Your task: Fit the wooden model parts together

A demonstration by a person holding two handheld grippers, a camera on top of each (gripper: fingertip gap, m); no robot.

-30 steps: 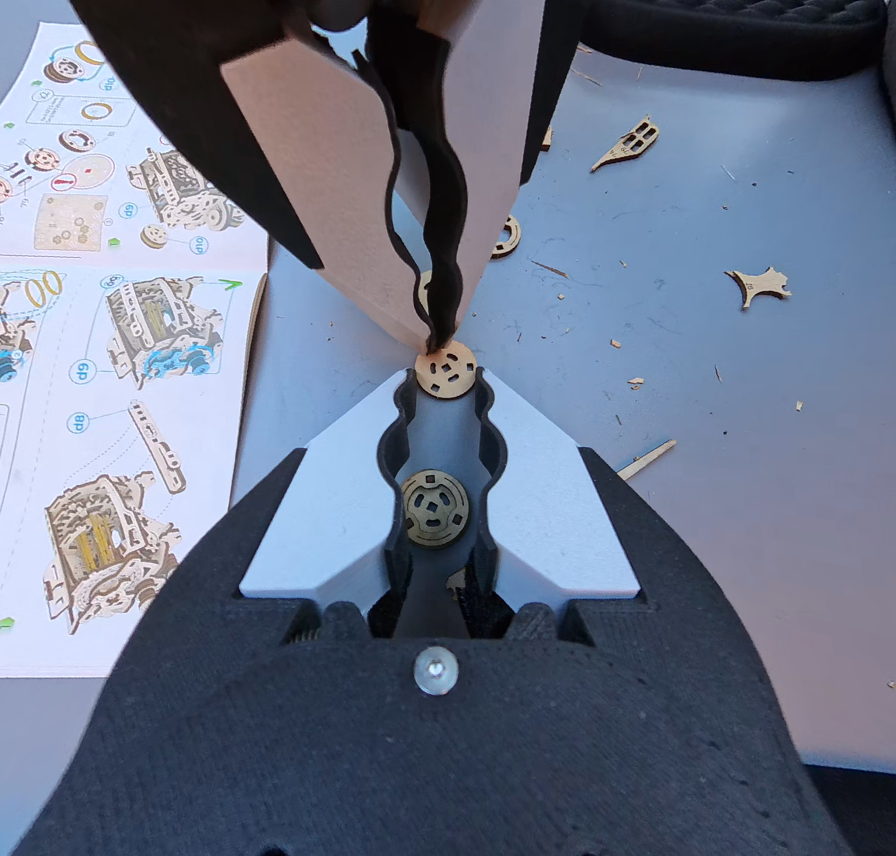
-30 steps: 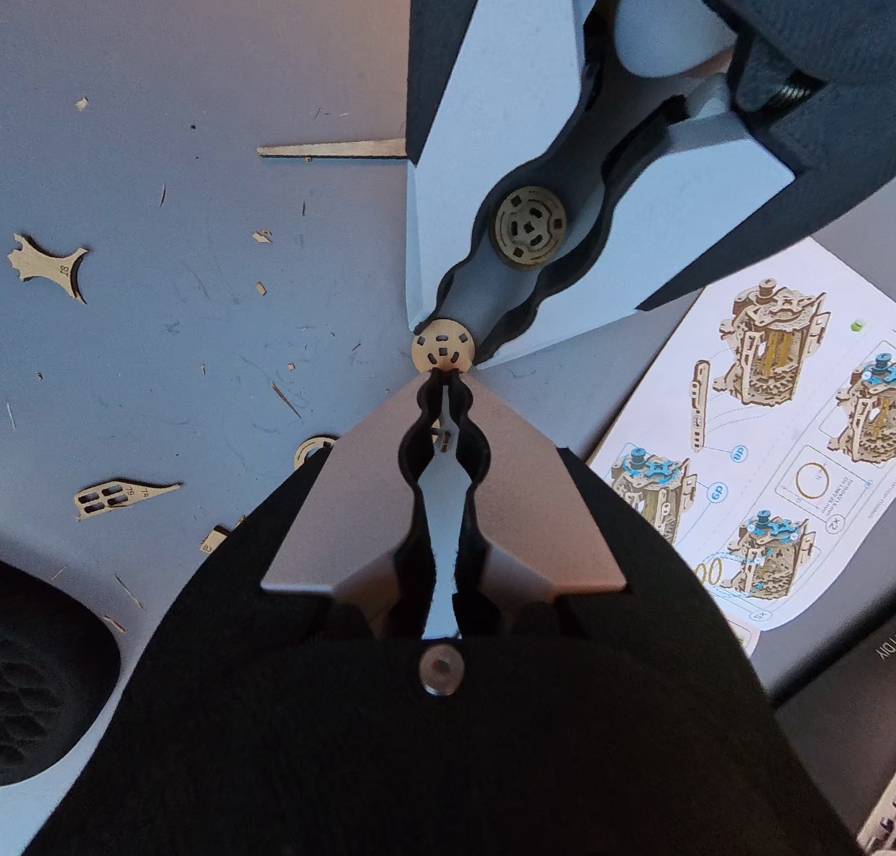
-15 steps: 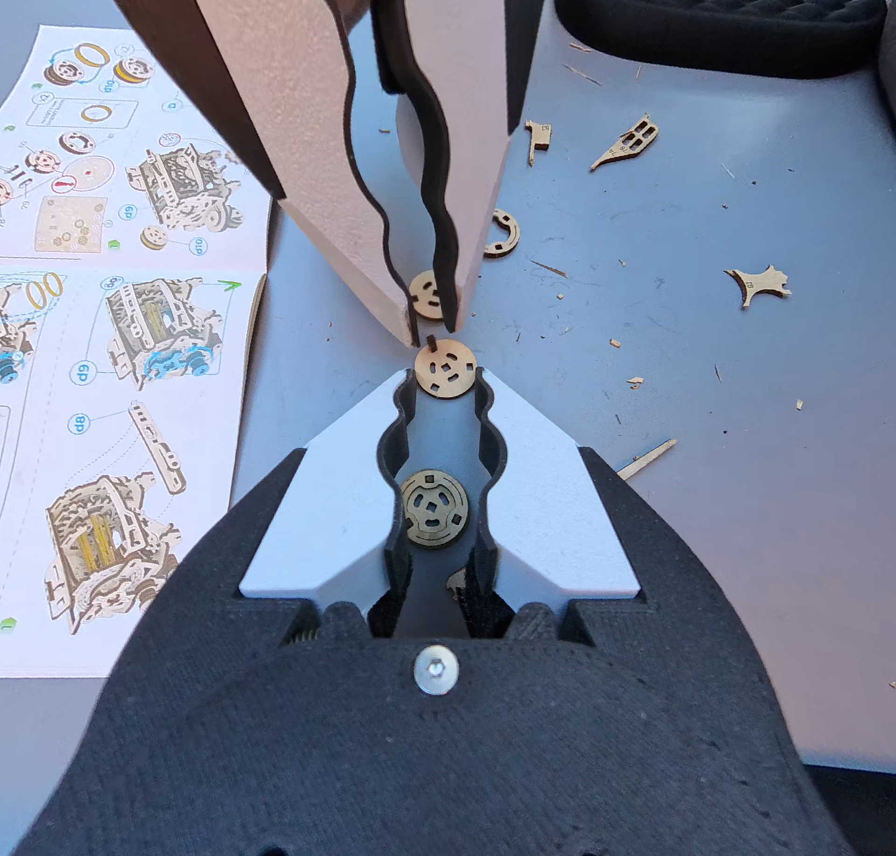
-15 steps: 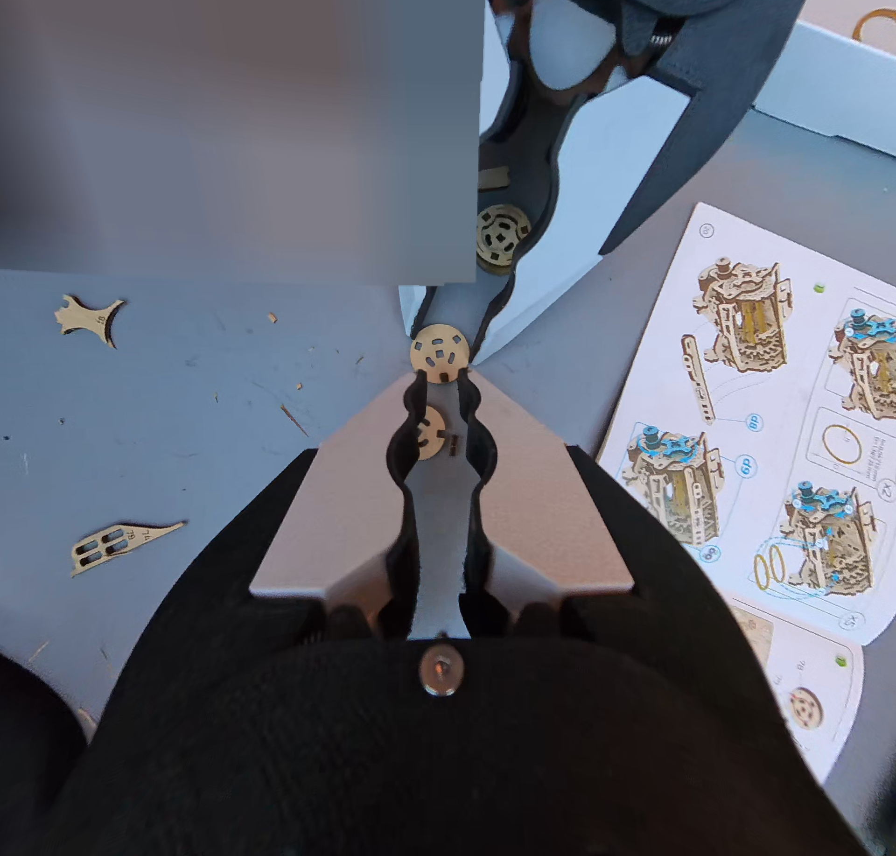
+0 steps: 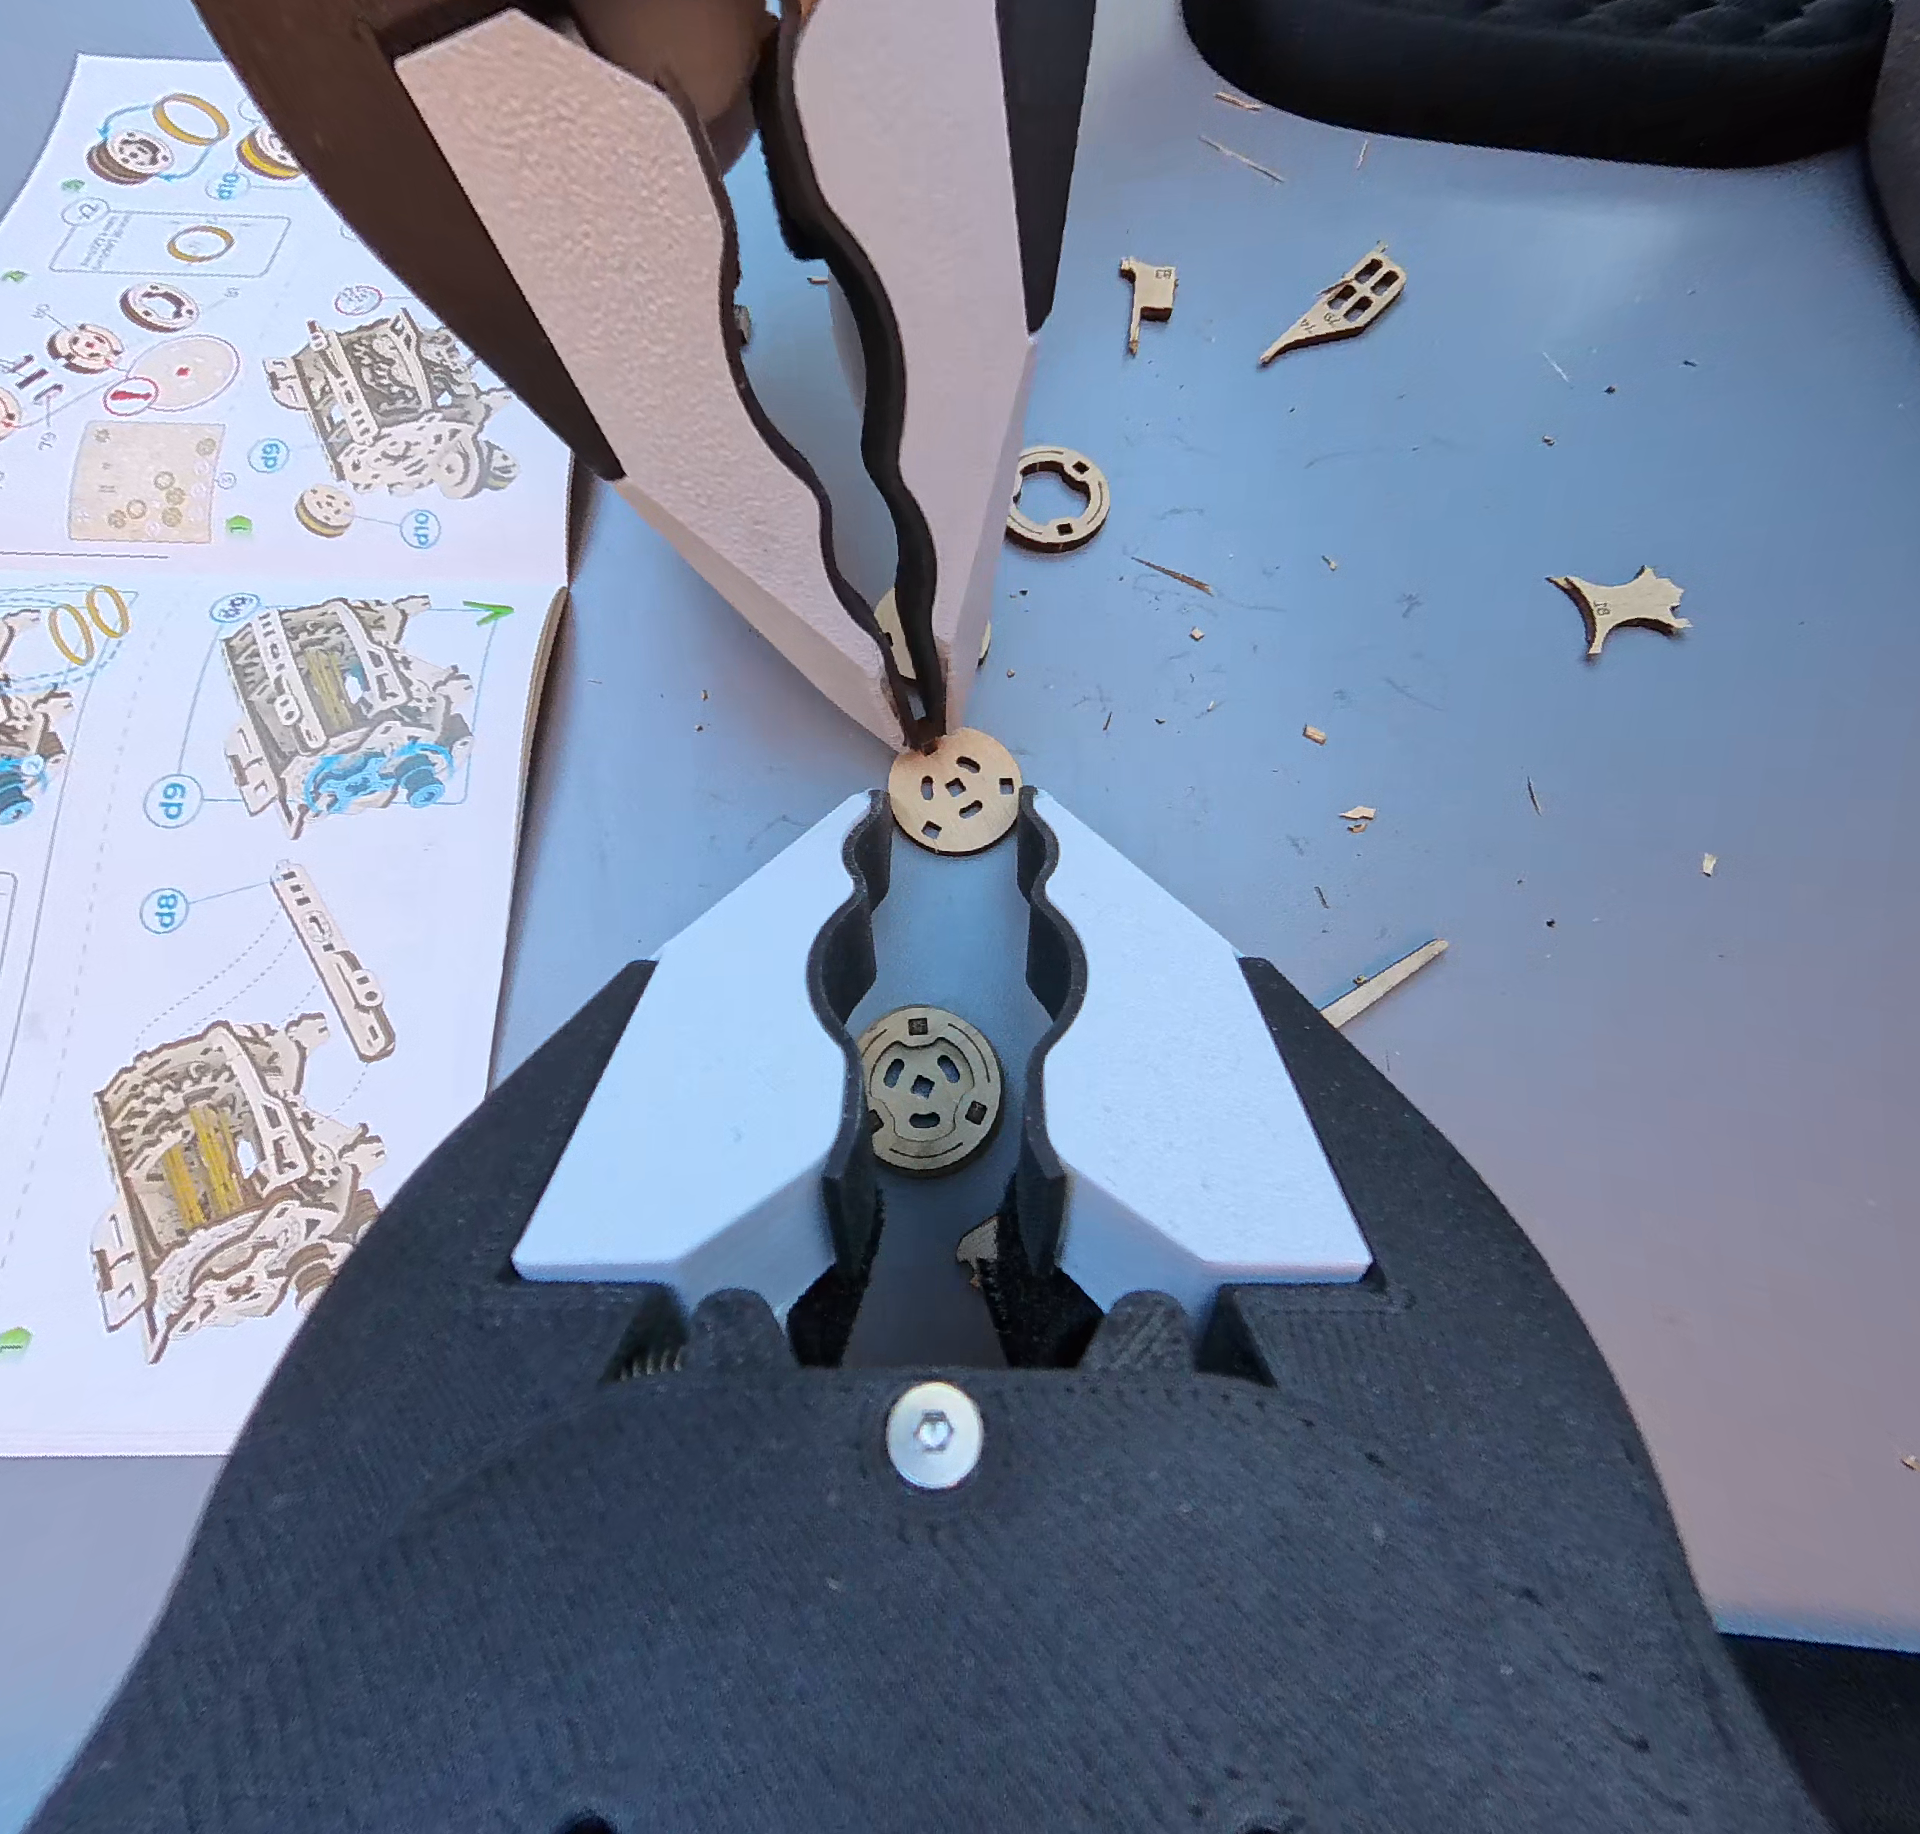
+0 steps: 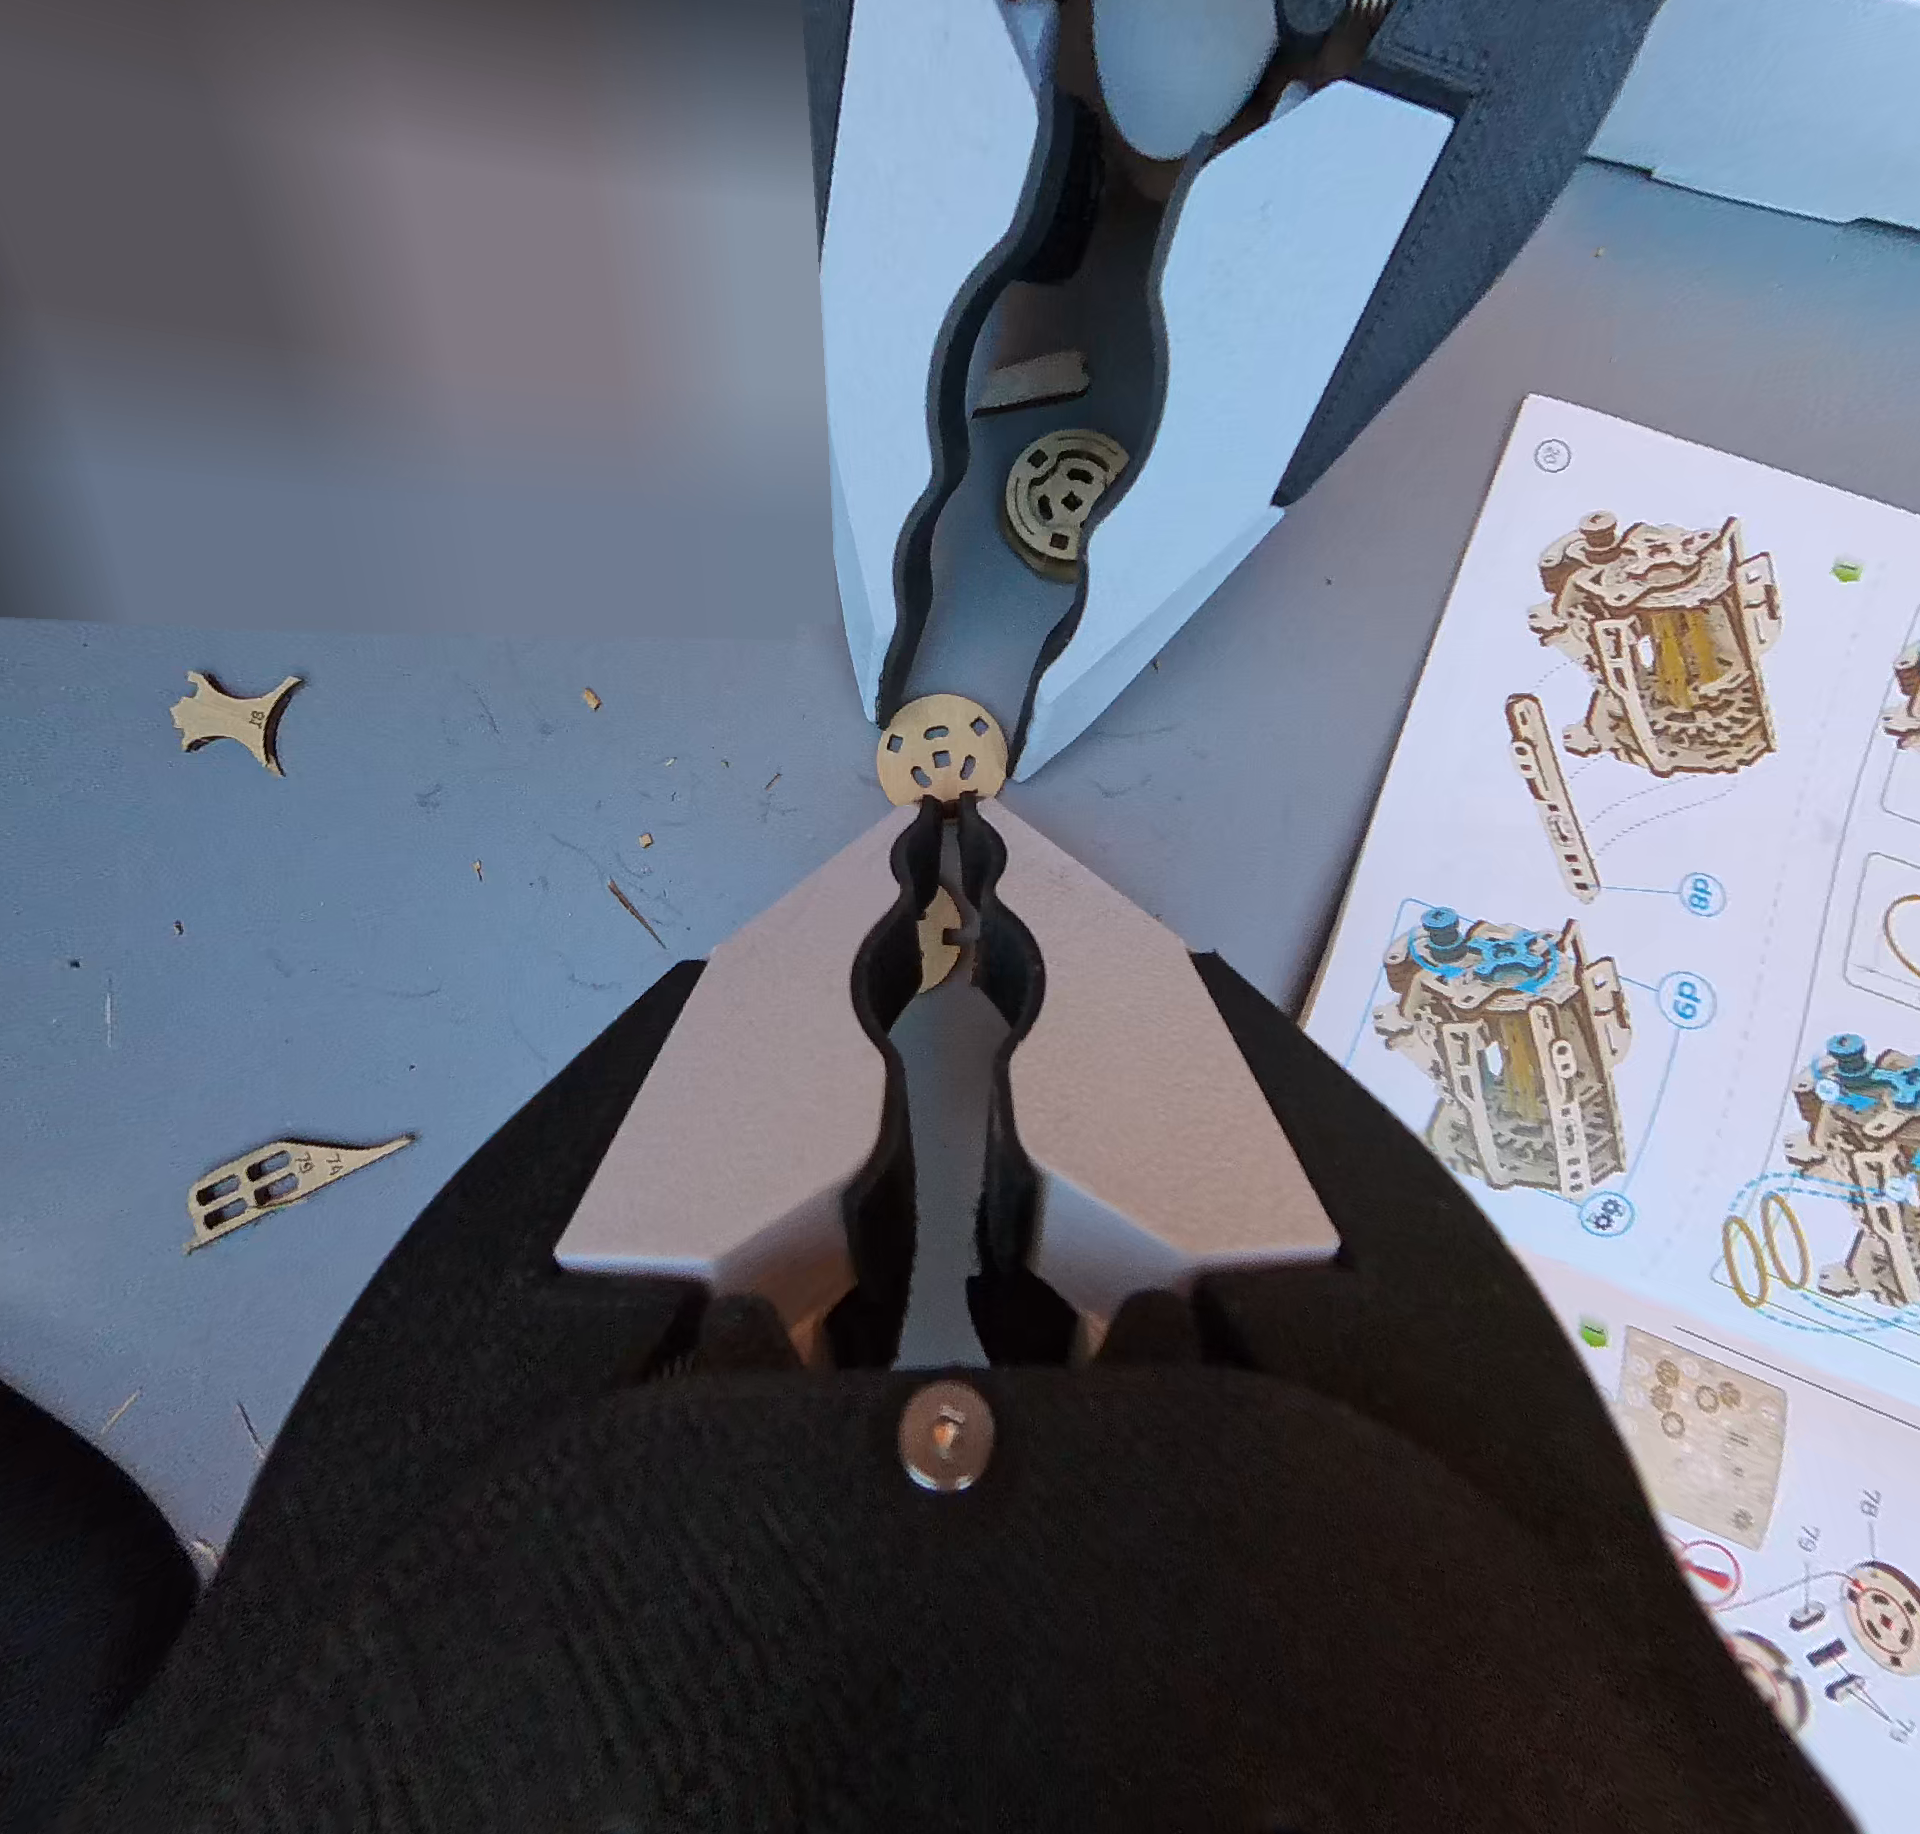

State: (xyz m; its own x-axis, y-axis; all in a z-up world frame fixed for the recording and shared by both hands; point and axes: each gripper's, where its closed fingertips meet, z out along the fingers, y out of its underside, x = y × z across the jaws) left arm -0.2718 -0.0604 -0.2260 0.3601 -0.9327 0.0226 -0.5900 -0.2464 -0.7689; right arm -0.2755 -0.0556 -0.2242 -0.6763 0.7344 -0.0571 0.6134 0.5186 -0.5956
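Grey table (image 5: 1558, 1109): instruction sheet (image 5: 260, 745), wooden offcuts (image 5: 1621, 612).

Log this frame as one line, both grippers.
left gripper: shut on slotted disc | right gripper: shut on small peg at disc's edge slot | seated: cannot tell

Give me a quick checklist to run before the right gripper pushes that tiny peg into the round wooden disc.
1. Light round wooden disc clamped edge-on at the left gripper tips: ok.
2. Small dark wooden peg pinched at the right gripper tips: ok.
3. Peg tip at a slot near the disc's rim: ok in the left wrist view; whether it has seated, cannot tell.
4. Peg square to the slot: cannot tell.
5. Darker ringed wooden disc on the grey table lies under the left fingers, apart from them: ok.
6. Half-hidden wooden disc beneath the right gripper, touching nothing: ok.
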